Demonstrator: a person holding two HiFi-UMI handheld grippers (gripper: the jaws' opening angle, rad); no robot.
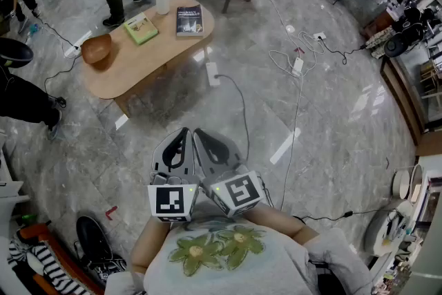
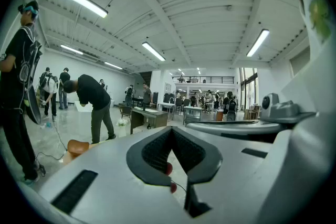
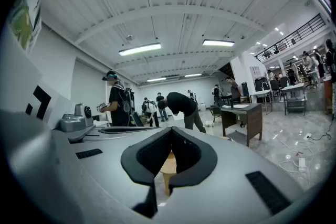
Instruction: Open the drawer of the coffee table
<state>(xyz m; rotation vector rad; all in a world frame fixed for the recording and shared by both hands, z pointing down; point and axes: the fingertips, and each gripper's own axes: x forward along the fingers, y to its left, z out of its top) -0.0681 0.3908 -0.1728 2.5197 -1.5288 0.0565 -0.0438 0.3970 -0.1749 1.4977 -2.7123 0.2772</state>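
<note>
The left tool [image 1: 183, 135] and the right tool [image 1: 202, 137] are side by side, each with its jaws together on nothing. The counter [image 1: 126, 74] stands well ahead of them, slightly to their left. Its drawer is not visible. By my judgement nothing has begun: approach, grip and pull all remain.

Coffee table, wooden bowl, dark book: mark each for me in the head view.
coffee table [image 1: 153, 55], head view, bare tabletop near its middle.
wooden bowl [image 1: 97, 49], head view, centre of its hollow.
dark book [image 1: 188, 19], head view, middle of its cover.
</note>
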